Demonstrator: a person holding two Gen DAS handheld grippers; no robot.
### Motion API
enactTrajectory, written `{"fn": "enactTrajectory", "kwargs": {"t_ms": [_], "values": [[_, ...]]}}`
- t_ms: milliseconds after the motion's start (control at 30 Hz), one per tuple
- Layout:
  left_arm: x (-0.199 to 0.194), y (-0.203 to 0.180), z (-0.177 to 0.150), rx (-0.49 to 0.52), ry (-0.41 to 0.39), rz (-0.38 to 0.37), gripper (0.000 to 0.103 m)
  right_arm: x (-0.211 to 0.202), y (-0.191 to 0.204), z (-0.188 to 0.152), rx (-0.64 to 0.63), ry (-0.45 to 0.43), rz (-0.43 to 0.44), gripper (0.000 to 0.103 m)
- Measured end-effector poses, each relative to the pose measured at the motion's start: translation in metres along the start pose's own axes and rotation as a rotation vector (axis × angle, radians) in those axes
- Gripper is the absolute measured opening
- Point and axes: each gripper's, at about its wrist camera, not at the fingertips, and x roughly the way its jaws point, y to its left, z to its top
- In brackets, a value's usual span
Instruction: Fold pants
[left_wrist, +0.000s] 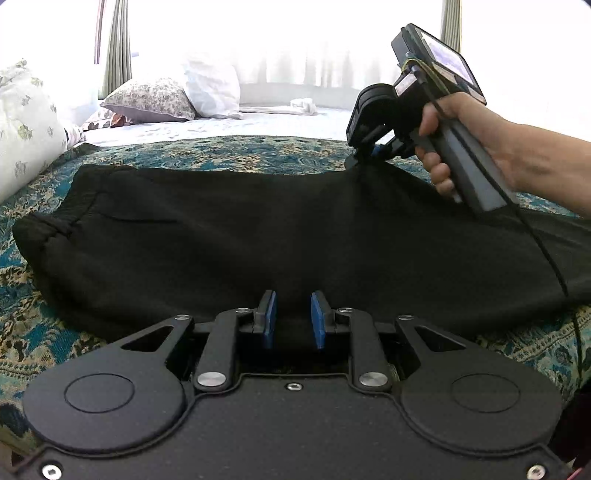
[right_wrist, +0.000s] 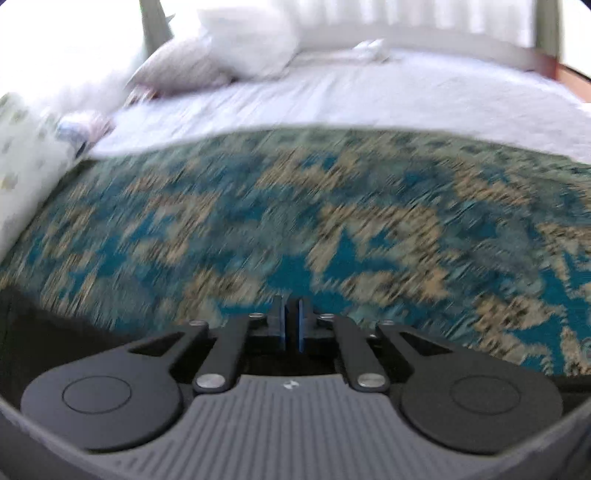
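- Left wrist view: the black pants (left_wrist: 236, 236) lie across the patterned bedspread (left_wrist: 229, 153), waistband end to the left, the rest running off to the right. They look already folded lengthwise, one leg on the other, though the dark cloth hides the layers.
- The left gripper (left_wrist: 293, 319) hovers at the near edge of the pants with its blue pads parted and nothing between them.
- At the far right edge, the right gripper (left_wrist: 364, 153), held in the person's right hand (left_wrist: 461, 147), pinches the cloth and raises it into a small peak.
- Right wrist view: the picture is motion-blurred. The right gripper (right_wrist: 291, 321) shows its pads drawn nearly together with dark material between them, consistent with a grip on the pants. Only a dark patch of the pants (right_wrist: 44, 332) shows at the near left.
- Judgement: the task is partway. The crosswise folds, bringing the legs over toward the waistband, appear not yet done.
- Beyond lie pillows (left_wrist: 155, 99) and a white sheet (right_wrist: 332, 96).
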Motion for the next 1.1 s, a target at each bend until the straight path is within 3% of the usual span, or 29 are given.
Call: {"fn": "enactTrajectory", "kwargs": {"t_ms": [33,133,233,333,367,400,433,533,700,833,933,1100], "values": [[-0.001,-0.001,0.001,-0.001,0.002,0.0,0.021,0.003,-0.003,0.002,0.006,-0.018,-0.024,0.002],[0.0,0.0,0.003,0.002,0.003,0.004,0.021,0.008,-0.013,0.008,-0.005,-0.067,-0.13,0.003],[0.0,-0.001,0.007,-0.003,0.015,0.008,0.021,-0.012,-0.032,0.006,0.083,-0.113,-0.063,0.009],[0.005,-0.001,0.014,-0.017,0.034,0.008,0.021,-0.044,-0.038,-0.006,0.049,-0.158,-0.026,0.02],[0.006,0.0,0.015,-0.017,0.039,0.008,0.021,-0.056,-0.037,-0.014,0.013,-0.177,-0.026,0.021],[0.006,0.0,0.016,-0.017,0.043,0.008,0.021,-0.068,-0.034,-0.024,-0.016,-0.19,-0.023,0.027],[0.007,0.001,0.017,-0.017,0.046,0.009,0.021,-0.077,-0.032,-0.034,-0.04,-0.2,-0.017,0.04],[0.01,0.0,0.02,-0.018,0.057,0.017,0.021,-0.112,-0.026,-0.077,-0.09,-0.228,0.035,0.05],[0.015,-0.004,0.025,-0.008,0.073,0.032,0.021,-0.144,-0.009,-0.16,-0.137,-0.236,0.11,0.054],[0.019,-0.008,0.027,0.013,0.082,0.046,0.022,-0.155,-0.001,-0.205,-0.181,-0.253,0.121,0.054],[0.021,-0.01,0.028,0.024,0.085,0.059,0.022,-0.169,-0.002,-0.215,-0.225,-0.279,0.091,0.056],[0.021,-0.014,0.026,0.031,0.084,0.073,0.022,-0.183,-0.04,-0.224,-0.222,-0.298,0.005,0.058]]}}
